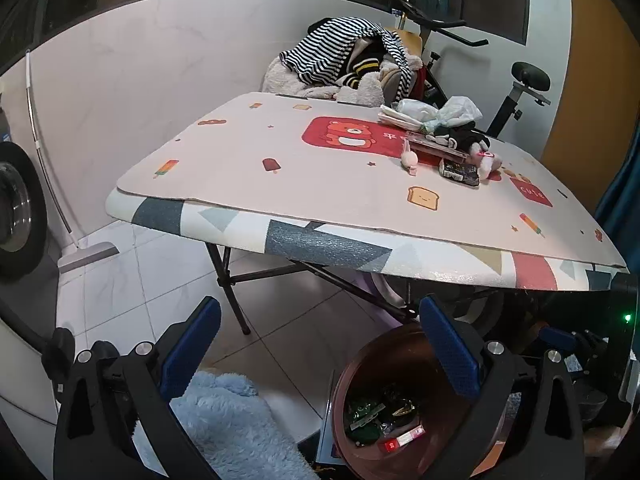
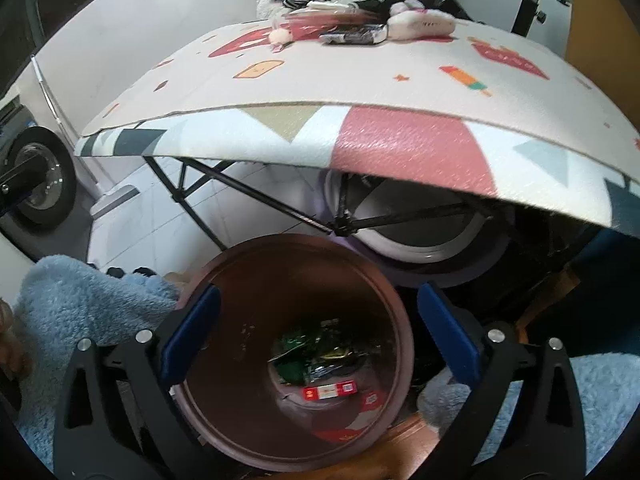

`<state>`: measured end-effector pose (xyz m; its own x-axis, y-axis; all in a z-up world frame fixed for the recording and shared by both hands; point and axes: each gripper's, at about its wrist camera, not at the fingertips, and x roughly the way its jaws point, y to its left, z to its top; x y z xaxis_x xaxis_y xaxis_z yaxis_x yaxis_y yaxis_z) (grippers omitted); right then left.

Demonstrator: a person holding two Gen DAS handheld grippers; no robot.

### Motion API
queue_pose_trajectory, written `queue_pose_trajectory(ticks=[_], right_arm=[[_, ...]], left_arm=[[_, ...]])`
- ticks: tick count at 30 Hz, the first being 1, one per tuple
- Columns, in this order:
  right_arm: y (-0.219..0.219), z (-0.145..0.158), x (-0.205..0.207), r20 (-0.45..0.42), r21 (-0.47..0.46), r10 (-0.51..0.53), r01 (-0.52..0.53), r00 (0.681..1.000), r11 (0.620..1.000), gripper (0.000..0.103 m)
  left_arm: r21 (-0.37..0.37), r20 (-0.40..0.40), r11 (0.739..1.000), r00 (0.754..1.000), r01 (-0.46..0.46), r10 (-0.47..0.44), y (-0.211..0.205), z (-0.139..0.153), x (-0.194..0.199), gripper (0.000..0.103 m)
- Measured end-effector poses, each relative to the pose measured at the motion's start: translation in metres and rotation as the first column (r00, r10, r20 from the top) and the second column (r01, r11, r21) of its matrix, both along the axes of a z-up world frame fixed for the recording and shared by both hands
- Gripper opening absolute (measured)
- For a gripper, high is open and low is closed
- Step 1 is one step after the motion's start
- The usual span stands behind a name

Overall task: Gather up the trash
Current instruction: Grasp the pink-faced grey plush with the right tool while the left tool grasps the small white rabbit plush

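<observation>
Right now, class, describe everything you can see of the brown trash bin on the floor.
The trash bin is round, open-topped and reddish-brown, apparently plastic with a smooth, glossy inside. It stands upright on the floor beside the table's near edge. At its bottom lie green wrappers and a red-and-white packet. The open right claw hangs above its mouth, empty.

A round, reddish-brown trash bin (image 2: 292,356) stood upright and open on the floor, just in front of the table's near edge. At its bottom lay a loose heap of crumpled green and dark wrappers (image 2: 316,360), with a flat red-and-white packet (image 2: 330,390) lying nearest the viewer. On the table, well apart from the bin, a dark flat packet (image 1: 460,172) lay beside a crumpled whitish plastic bag (image 1: 456,112).
</observation>
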<state>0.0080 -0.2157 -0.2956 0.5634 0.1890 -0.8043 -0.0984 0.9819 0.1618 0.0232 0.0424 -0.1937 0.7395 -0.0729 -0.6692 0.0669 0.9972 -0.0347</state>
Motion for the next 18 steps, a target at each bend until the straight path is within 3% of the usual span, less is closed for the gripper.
queue_pose_trajectory(ticks=[9, 18], right_arm=[[-0.024, 0.025, 0.006, 0.030, 0.028, -0.095, 0.094, 0.995, 0.995, 0.097], [-0.064, 0.069, 0.036, 0.113, 0.125, -0.091, 0.077, 0.989, 0.989, 0.097]], left_arm=[[-0.009, 0.025, 0.999, 0.999, 0.038, -0.038, -0.005, 0.013, 0.012, 0.097], [0.024, 0.097, 0.998, 0.993, 0.060, -0.062, -0.016, 0.040, 0.046, 0.097]])
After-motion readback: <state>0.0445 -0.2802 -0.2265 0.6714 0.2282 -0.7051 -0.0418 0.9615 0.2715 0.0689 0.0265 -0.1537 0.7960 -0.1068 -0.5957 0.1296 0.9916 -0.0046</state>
